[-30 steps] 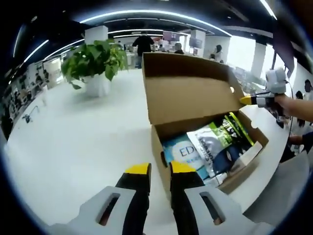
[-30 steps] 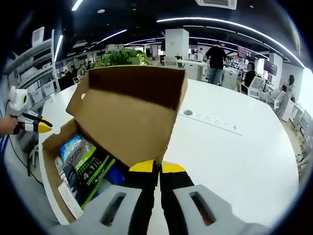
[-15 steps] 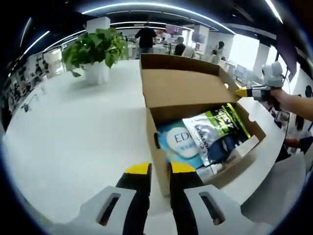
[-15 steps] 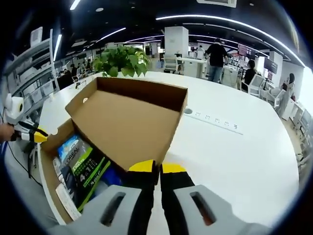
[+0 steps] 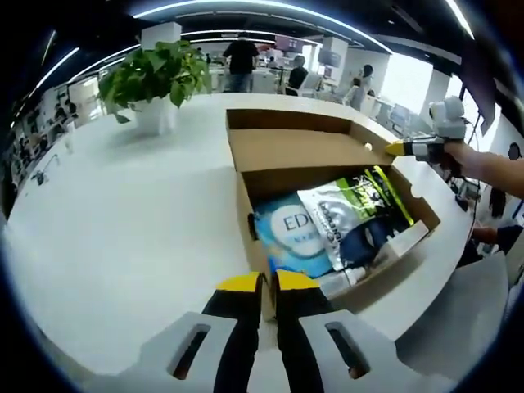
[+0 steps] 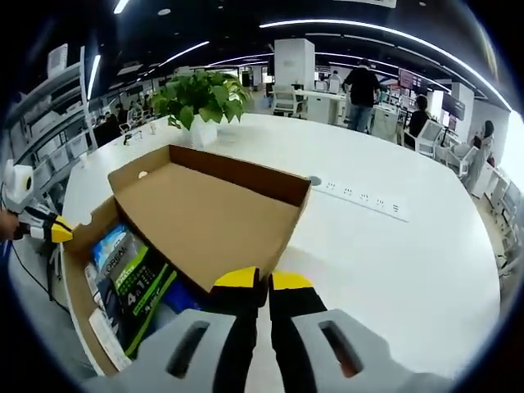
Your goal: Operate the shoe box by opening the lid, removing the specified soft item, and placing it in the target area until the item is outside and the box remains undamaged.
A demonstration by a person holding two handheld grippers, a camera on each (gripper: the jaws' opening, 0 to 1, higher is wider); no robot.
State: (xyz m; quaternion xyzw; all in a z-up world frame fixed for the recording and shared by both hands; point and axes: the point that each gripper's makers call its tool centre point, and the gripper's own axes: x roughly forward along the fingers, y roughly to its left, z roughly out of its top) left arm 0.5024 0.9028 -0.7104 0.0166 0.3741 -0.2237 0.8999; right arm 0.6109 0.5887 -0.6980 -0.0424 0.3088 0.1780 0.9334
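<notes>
holding the lid back, contents exposed

the right gripper (image 6: pixel 253 282) has its yellow-tipped jaws pressed together on the near edge of the lid (image 6: pixel 209 214), pinching the cardboard flap; from that grip the lid lies folded well back and nearly flat over the white table (image 6: pixel 393 254), hinged along the box's far long side. in my reading it is held there so the flap cannot fall shut over the opening while the other hand goes in.

the left gripper (image 5: pixel 260 284) shows its jaws drawn almost together with a thin dark slit between them, just at the near corner of the shoe box (image 5: pixel 254 246). nothing sits between them, so it looks clenched on air, poised beside the wall rather than grasping. the right gripper's yellow tip shows at the far right corner of the lid in this view.

inside the open box lie the soft packs: a light blue pouch (image 5: pixel 291 233) nearest the left gripper, a green and silver pouch (image 5: pixel 352 213) overlapping it to the right, and something dark blue beneath. which one is the specified item i cannot tell. all remain inside, so removal is not yet begun; the jaws would need to part first.

beyond the box a potted plant (image 5: pixel 155 78) stands far left on the table, and a power strip (image 6: pixel 360 201) lies to the right of the lid.
</notes>
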